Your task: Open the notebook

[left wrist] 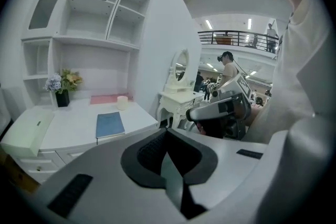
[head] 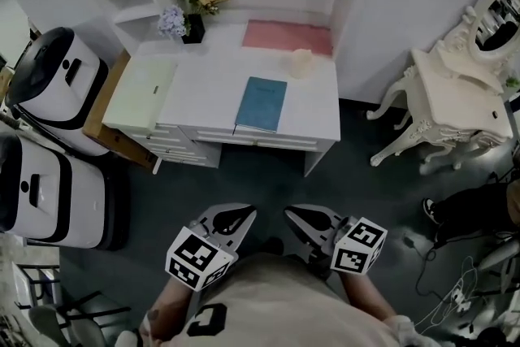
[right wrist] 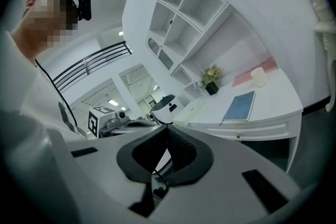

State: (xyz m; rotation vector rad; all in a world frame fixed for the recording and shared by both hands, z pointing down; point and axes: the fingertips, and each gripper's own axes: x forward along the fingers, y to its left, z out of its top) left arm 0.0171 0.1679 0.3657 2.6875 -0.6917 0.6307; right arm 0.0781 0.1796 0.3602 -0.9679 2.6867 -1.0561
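step: approach, judged | thin blue rectangular notebook (head: 261, 104): closed, flat near front edge of white desk (head: 203, 89), cover easy to reach | left tool (head: 233, 217): jaws together, empty | right tool (head: 311, 219): jaws together, empty | both held near body, well apart from notebook

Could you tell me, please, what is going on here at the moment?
A person stands a little back from a white desk, holding a two-jaw gripper in each hand close to the body. The left gripper and the right gripper are both shut and hold nothing. The blue notebook lies closed near the desk's front edge, and neither gripper has reached it, so opening it has not begun.
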